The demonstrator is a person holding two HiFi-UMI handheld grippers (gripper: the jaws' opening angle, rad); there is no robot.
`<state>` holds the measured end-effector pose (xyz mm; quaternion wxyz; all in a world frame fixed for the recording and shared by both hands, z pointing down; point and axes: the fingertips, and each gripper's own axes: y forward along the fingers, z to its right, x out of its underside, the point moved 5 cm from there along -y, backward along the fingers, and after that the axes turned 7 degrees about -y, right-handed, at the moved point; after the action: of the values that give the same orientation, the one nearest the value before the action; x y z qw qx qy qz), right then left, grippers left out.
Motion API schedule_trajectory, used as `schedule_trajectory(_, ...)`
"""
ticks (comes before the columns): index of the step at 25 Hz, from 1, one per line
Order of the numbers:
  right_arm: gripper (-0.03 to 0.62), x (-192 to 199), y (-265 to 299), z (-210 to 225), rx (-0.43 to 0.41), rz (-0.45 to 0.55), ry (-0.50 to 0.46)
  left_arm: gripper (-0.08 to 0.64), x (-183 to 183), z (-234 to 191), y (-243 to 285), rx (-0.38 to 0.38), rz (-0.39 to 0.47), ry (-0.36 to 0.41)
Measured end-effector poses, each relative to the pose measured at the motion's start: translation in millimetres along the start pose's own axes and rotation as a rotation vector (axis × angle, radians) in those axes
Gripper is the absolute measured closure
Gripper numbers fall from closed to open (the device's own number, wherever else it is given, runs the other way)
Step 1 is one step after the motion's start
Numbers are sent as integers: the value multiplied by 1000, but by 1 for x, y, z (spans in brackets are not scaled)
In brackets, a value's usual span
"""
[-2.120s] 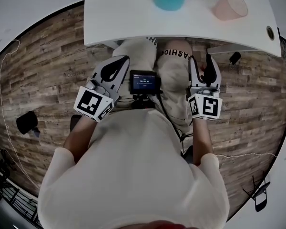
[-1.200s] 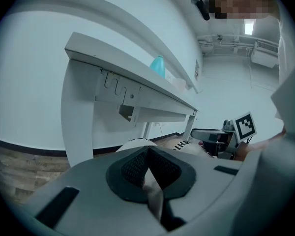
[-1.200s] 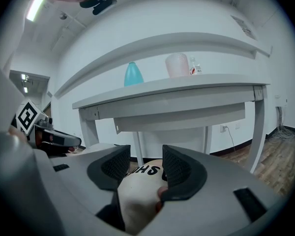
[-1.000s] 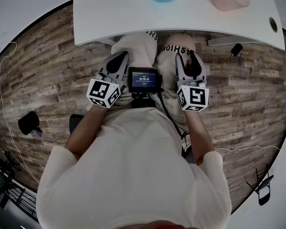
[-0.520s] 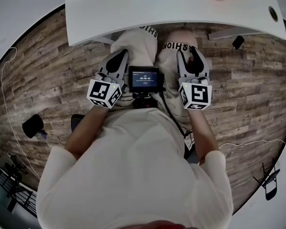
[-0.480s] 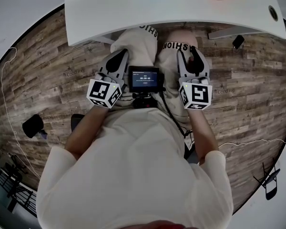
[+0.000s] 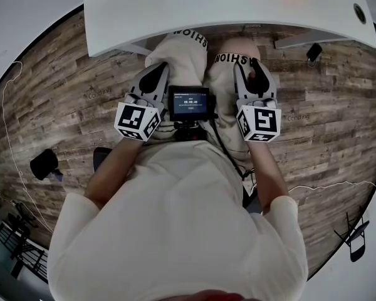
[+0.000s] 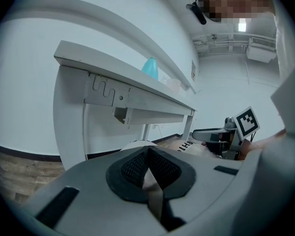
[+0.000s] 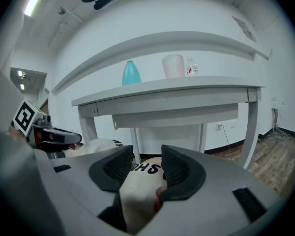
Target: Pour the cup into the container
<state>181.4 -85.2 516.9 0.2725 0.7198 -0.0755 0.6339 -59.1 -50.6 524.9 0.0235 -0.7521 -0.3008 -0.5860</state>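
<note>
Pink cup [image 9: 173,65] and blue container [image 9: 131,73] are seen on the table [image 9: 187,90]; both tongs are held below its edge. Left tongs [image 8: 148,157] are pressed together. Right tongs [image 9: 146,167], narrowly spread and empty, have just been closing, and should be reopened wide before the cup is reached.

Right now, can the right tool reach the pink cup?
Probably not: the right tool, its empty jaws just closing, sits over the lap below the table; the pink cup stands on top.
</note>
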Motion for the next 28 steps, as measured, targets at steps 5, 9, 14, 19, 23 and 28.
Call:
schedule_trajectory(5,422,1,-9,-2,-1,2,15,549,3,4,-3,-2,-22,7)
schedule_trajectory(9,423,4,-24,-9,-4,15,18,548,11,13,-11,4,-33,16)
schedule_trajectory(14,428,6,-43,-17,-15,28,19,548,20,24,-28,-3,-30,31)
schedule_trajectory(19,428,7,-59,-23,-25,37,25,549,24,33,-42,-11,-24,33)
schedule_trajectory(23,428,8,-67,-26,-32,41,23,549,28,38,-49,-15,-24,36)
schedule_trajectory(28,428,10,-78,-34,-47,45,16,549,34,43,-64,-25,-15,37)
